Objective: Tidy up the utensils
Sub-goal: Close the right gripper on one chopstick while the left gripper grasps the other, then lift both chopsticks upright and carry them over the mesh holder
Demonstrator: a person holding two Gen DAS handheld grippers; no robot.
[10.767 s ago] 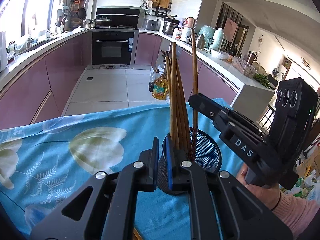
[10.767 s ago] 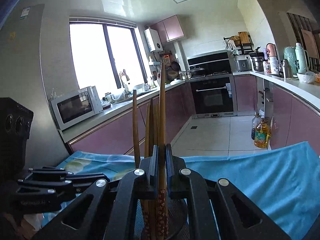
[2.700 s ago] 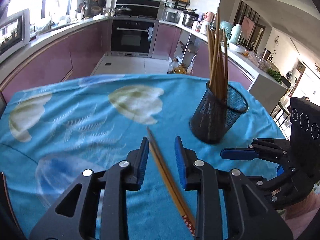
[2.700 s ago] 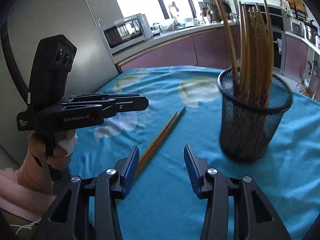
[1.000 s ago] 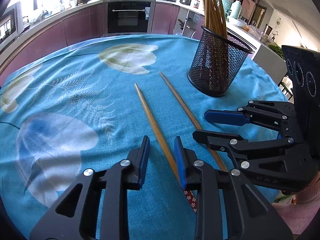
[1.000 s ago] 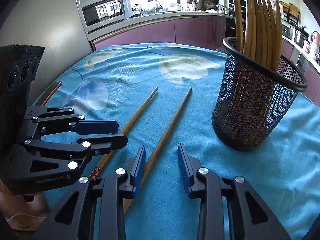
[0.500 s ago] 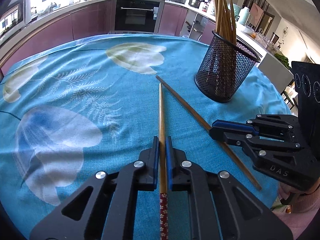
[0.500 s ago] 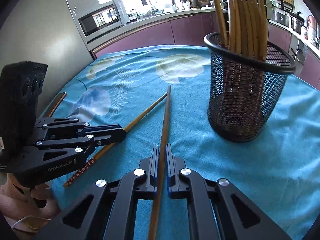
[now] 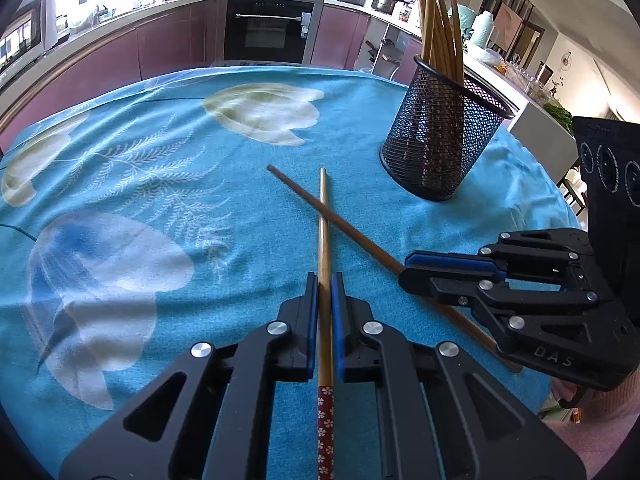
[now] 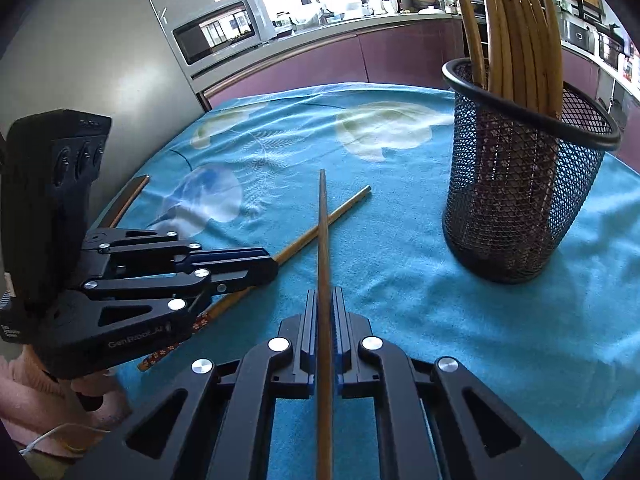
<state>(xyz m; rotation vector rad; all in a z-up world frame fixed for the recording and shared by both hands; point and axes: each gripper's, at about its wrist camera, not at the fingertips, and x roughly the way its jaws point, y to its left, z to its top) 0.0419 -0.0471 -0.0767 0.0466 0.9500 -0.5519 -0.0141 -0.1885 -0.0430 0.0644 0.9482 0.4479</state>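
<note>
Two chopsticks cross mid-frame on the blue tablecloth [image 9: 120, 168]. The left gripper [image 9: 325, 280] is clamped on the flower-patterned chopstick [image 9: 324, 240], the right gripper [image 10: 323, 294] on the plain chopstick [image 10: 322, 232]; each runs forward between its pads. The mesh holder [image 9: 444, 136] of chopsticks stands upper right

Both wrist cams sat low and close over the bench [image 9: 120, 184], angled inward, the left from the left; both shared the crossed chopsticks [image 9: 325, 216] and mesh holder [image 10: 516, 208].
</note>
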